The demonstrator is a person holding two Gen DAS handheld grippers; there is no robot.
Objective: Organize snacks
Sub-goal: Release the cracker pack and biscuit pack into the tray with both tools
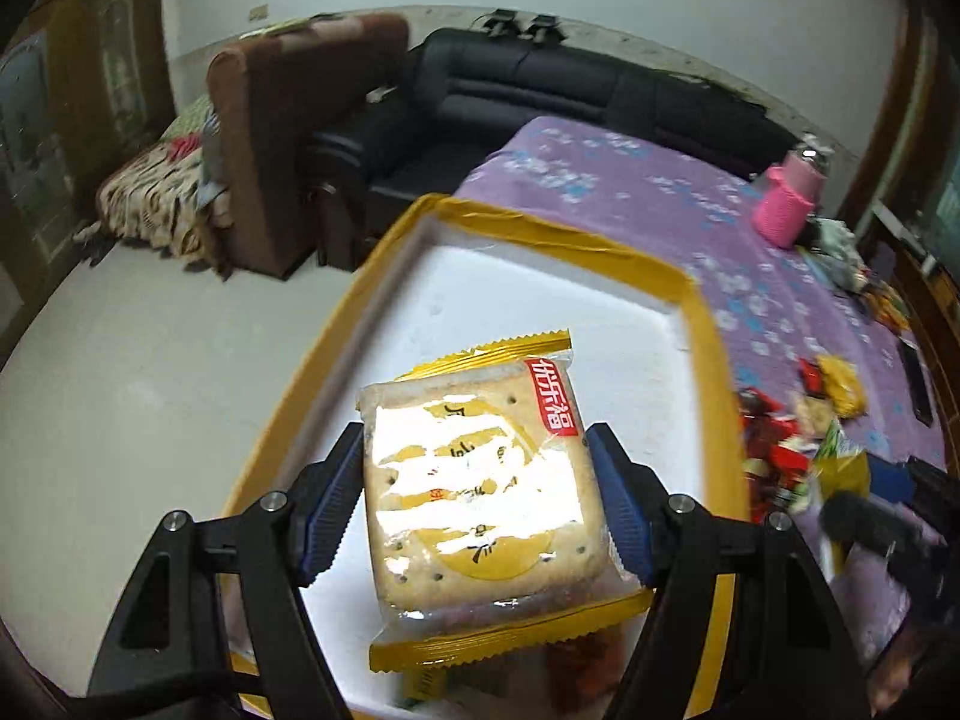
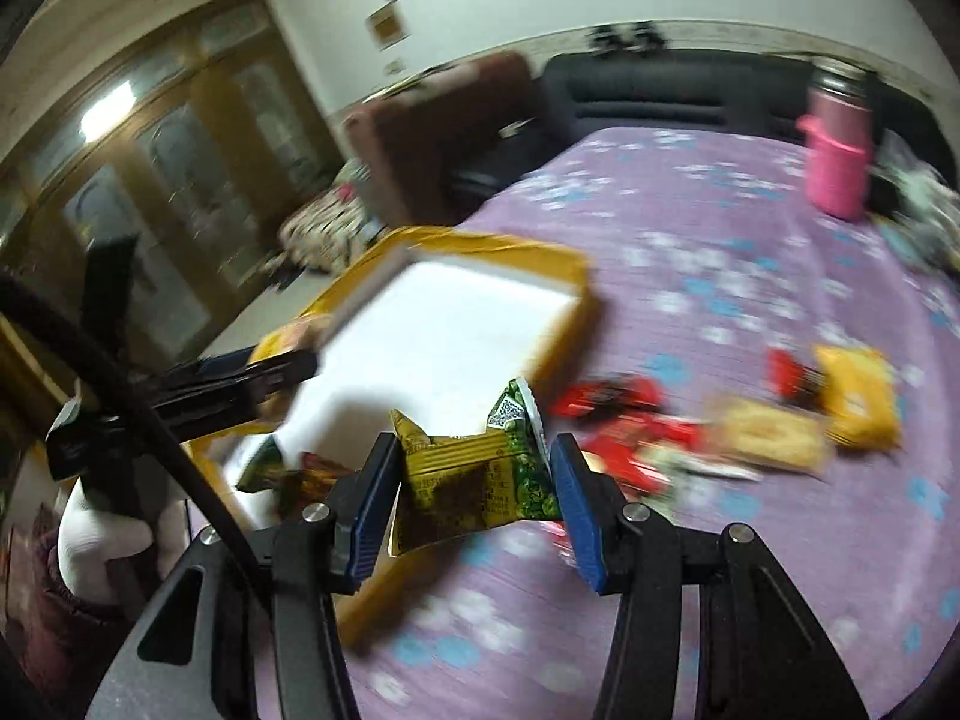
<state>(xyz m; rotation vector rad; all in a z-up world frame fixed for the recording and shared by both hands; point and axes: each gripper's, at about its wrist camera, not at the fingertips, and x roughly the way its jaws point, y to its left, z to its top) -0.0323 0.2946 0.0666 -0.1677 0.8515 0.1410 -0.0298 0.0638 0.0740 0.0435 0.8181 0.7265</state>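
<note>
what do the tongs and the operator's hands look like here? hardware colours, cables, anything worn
Both tongs, left and right, share one build: black angular frames with silver screws and blue ribbed pads. A black cable crosses the right wrist view. The left hand wears a white glove over a dark red sleeve.

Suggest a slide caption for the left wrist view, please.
Left gripper holds a cracker packet over the yellow-rimmed foam box.

My left tool (image 1: 477, 504), black with blue ribbed pads, frames a clear cracker packet (image 1: 480, 492) edged in yellow with a red label; my right tool (image 2: 474, 498), in the same colours, frames a green-and-yellow packet (image 2: 474, 480). Beyond both lies a white box (image 1: 540, 312) rimmed in yellow tape. The counter's cloth (image 2: 720, 228) is purple with white and blue flowers, with red and yellow packets (image 2: 750, 420) right of my right tool.
</note>
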